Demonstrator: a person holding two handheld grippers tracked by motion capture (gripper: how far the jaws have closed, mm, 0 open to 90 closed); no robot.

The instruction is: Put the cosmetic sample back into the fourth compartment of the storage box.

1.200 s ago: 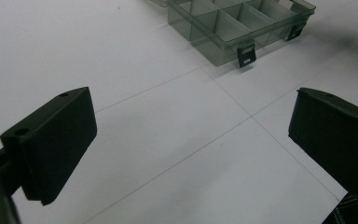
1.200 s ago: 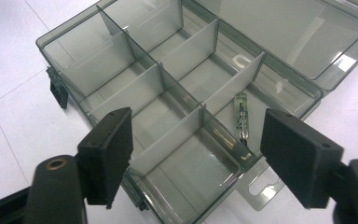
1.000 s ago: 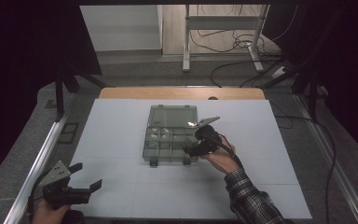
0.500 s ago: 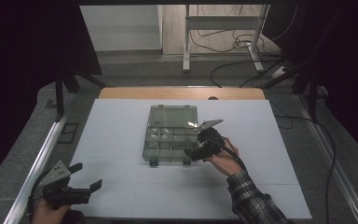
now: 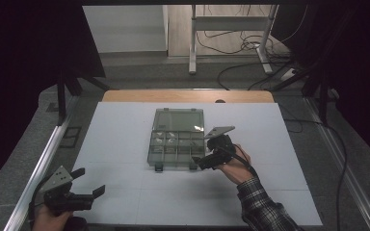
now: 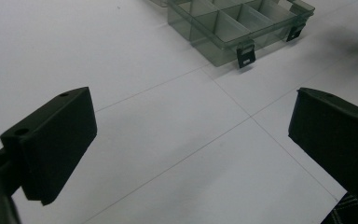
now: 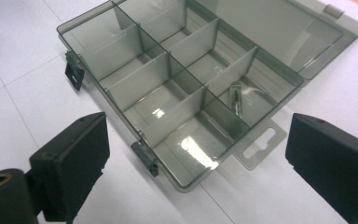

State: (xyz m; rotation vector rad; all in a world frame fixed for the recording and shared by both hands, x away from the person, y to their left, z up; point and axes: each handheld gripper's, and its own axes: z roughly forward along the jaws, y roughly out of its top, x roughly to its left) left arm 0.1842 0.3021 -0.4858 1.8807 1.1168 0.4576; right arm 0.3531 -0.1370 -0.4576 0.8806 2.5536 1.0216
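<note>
Box (image 5: 177, 139), clear and smoky, lies open mid-counter (image 5: 125, 125) with its lid flat behind. 1 small metal part (image 7: 236, 97) rests in a compartment at the box's hang-tab end. Right tongs (image 5: 203, 162) hover at the box's near right corner, jaws apart. Left tongs (image 5: 89, 182) wait near the counter's front left corner, also apart, well away from the box.

no legible text, labels, brand marks or numbers in any view. the clear compartment box (image 7: 182, 88) carries no readable print on its walls, lid or latches. the small item in one compartment (image 7: 236, 97) is too blurred to tell any marking.
</note>
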